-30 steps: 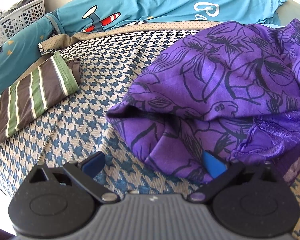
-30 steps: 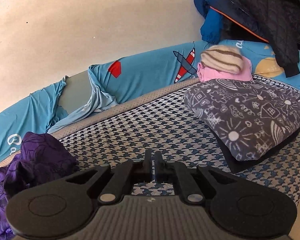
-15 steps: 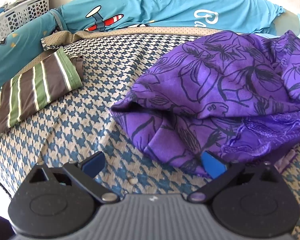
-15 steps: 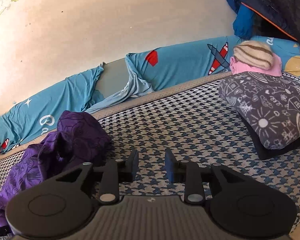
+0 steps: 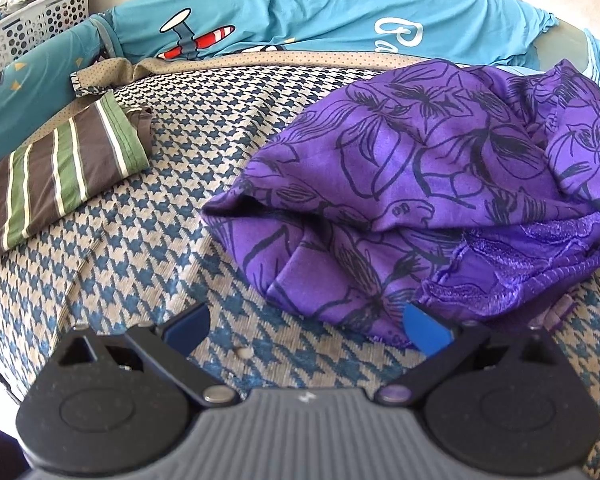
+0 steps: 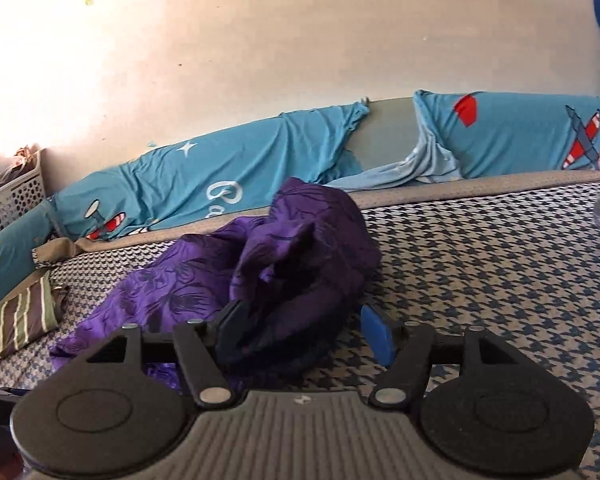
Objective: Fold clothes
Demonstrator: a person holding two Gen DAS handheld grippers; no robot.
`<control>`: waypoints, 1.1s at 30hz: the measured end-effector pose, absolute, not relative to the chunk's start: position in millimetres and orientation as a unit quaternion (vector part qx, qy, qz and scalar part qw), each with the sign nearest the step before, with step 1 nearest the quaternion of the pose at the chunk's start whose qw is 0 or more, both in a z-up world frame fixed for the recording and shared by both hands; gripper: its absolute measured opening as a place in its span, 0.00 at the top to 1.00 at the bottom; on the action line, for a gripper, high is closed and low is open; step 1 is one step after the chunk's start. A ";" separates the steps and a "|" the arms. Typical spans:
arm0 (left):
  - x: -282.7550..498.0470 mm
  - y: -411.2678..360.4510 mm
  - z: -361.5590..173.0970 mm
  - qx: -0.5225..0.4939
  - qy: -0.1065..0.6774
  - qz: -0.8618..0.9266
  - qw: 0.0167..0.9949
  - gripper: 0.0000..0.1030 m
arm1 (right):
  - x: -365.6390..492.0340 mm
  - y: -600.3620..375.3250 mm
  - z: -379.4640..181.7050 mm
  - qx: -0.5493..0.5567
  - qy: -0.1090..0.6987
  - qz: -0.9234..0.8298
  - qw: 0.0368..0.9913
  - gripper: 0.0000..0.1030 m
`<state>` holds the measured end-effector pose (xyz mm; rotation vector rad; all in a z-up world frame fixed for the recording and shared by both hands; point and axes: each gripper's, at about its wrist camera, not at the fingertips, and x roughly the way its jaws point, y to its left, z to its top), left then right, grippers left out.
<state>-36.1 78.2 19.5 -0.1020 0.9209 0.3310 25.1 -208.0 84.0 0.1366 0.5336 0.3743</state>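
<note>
Left wrist view: a folded green-and-brown striped garment is lying finished on the houndstooth bedcover, while the crumpled purple floral-print garment is being approached, unfolded, by wide-spread left gripper and right gripper

The bed's blue-and-cream houndstooth cover carries a crumpled purple floral garment in a heap (its lace-trimmed edge toward the near side). A folded brown-and-green striped garment lies well apart from it, near the teal aeroplane-print bumper along the far edge.
</note>
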 end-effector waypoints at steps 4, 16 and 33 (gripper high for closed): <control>-34.9 78.3 18.5 -0.051 0.444 0.159 0.880 0.00 | 39.2 -193.4 85.6 0.077 0.282 0.226 0.929 0.33; -28.9 69.9 14.7 -0.040 0.441 0.169 0.881 0.00 | 89.9 -161.3 68.6 0.006 0.311 0.239 0.920 0.87; -22.2 68.2 11.9 -0.056 0.445 0.182 0.875 0.00 | 108.4 -264.9 97.9 0.095 0.205 -0.003 0.974 0.96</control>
